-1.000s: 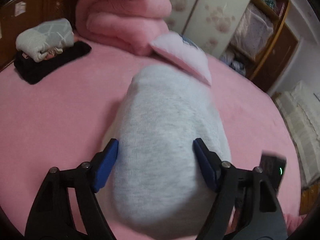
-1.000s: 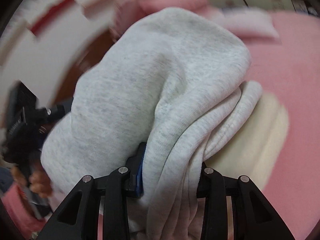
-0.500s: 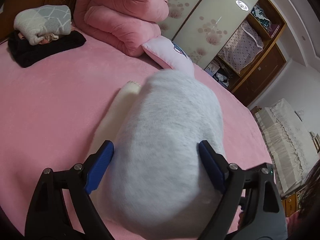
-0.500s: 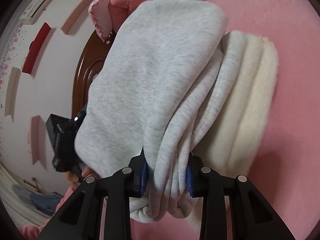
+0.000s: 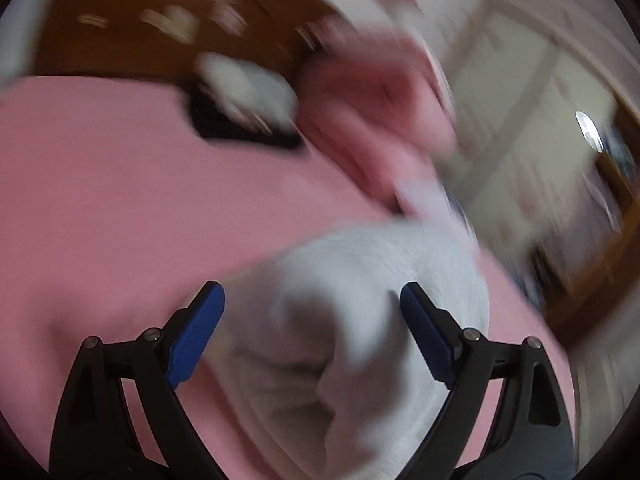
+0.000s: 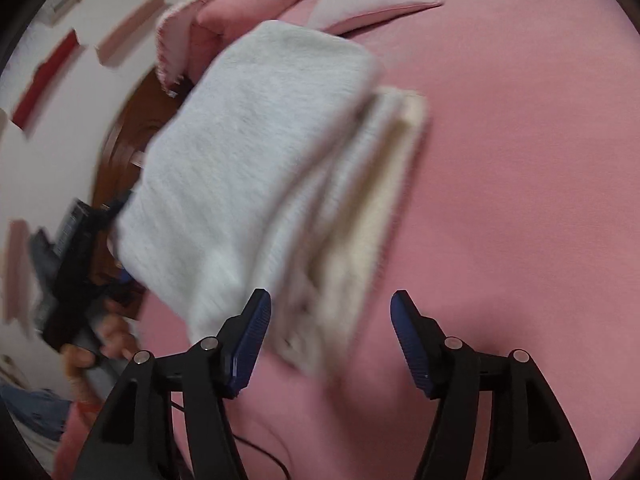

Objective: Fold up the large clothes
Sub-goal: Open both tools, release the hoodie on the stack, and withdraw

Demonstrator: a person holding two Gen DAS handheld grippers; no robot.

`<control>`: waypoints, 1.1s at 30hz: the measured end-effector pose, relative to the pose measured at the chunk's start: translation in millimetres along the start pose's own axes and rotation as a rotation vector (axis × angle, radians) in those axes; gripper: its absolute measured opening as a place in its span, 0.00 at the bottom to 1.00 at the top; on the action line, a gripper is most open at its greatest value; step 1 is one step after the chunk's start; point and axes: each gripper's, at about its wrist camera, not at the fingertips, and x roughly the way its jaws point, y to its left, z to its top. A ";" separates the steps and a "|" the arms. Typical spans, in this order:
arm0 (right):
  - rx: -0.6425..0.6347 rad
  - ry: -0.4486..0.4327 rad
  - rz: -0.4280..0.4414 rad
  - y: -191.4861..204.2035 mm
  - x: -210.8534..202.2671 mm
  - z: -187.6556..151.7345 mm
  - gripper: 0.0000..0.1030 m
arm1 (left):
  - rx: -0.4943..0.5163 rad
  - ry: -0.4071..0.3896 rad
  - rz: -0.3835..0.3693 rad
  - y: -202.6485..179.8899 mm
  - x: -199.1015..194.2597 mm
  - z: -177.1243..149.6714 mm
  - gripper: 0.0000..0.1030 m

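Note:
A folded light grey sweatshirt [image 6: 256, 168] with a cream fleece lining [image 6: 384, 200] lies on the pink bed [image 6: 520, 200]. My right gripper [image 6: 331, 332] is open, with the garment's near edge just beyond its left finger. In the blurred left wrist view the grey garment [image 5: 352, 320] bulges between the fingers of my left gripper [image 5: 312, 332], which is open. My left gripper also shows in the right wrist view [image 6: 80, 264], held by a hand at the garment's far left side.
A rolled pink quilt [image 5: 372, 120] and a pale pillow [image 6: 376, 4] lie at the head of the bed. A black garment with a grey-white bundle on it [image 5: 244, 112] sits by the brown headboard [image 5: 160, 20]. A wardrobe [image 5: 520, 140] stands to the right.
My right gripper has opened and let go of the grey garment, which now lies on the bed. The left wrist view has swung sharply and is blurred.

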 end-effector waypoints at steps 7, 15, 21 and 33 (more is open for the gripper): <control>0.115 0.072 -0.119 -55.6 -98.1 -87.9 0.68 | -0.030 0.087 0.146 11.7 -102.2 -103.5 0.86; 0.170 0.132 -0.370 -121.6 -242.8 -214.6 0.93 | 0.287 0.356 0.130 6.1 -247.0 -227.4 0.86; 0.152 0.257 -0.496 -171.3 -347.4 -306.6 0.99 | 0.341 0.550 0.151 2.8 -368.0 -301.5 0.86; 0.245 0.228 -0.671 -221.0 -543.4 -443.4 1.00 | 0.599 0.844 0.097 -74.4 -527.5 -348.8 0.80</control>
